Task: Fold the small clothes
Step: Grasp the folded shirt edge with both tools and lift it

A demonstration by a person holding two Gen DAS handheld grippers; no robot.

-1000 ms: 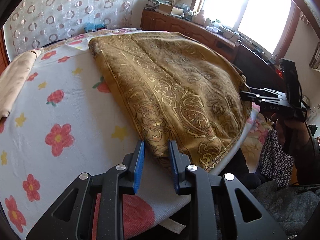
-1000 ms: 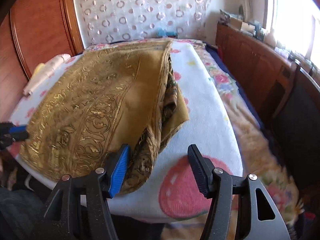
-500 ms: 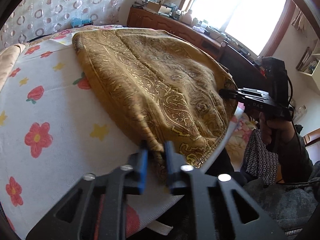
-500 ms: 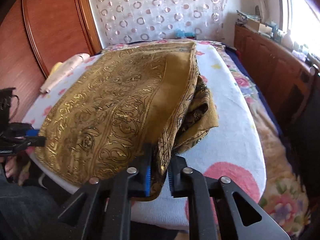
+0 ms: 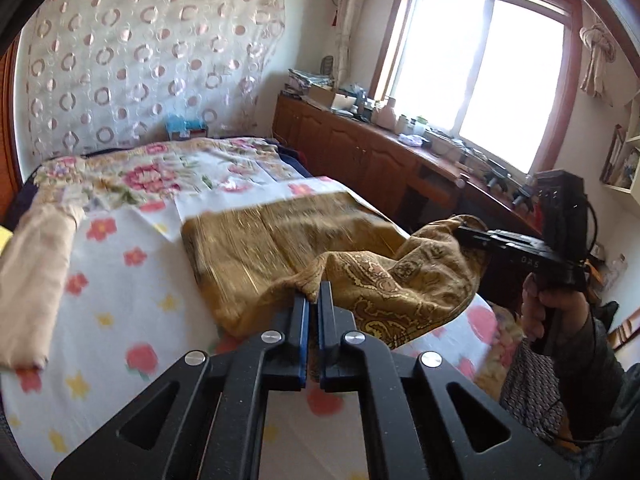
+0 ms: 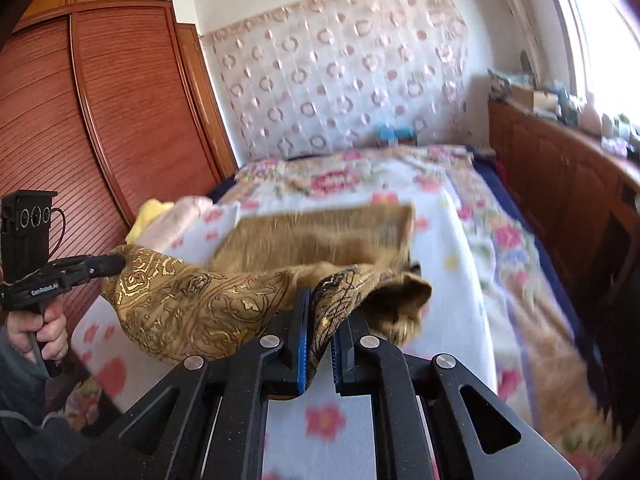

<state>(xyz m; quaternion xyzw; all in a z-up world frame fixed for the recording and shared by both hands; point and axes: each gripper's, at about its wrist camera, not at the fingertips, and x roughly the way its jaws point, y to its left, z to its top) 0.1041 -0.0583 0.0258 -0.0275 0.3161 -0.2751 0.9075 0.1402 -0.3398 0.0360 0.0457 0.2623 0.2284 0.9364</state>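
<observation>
Right wrist alone shows wardrobe (image 6: 100, 120) behind gold cloth (image 6: 192, 304).

A flowered sheet (image 5: 120, 280) covers the bed; a beige roll (image 5: 36, 272) lies on it. Wardrobe (image 6: 100, 120), cluttered sideboard (image 5: 360, 152), window (image 5: 480, 72).

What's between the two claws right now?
Only the gold cloth: its lifted near edge sags between the left claw and right claw, each shut on a corner. Nothing else in that stretch. Clearest in the right wrist view.
</observation>
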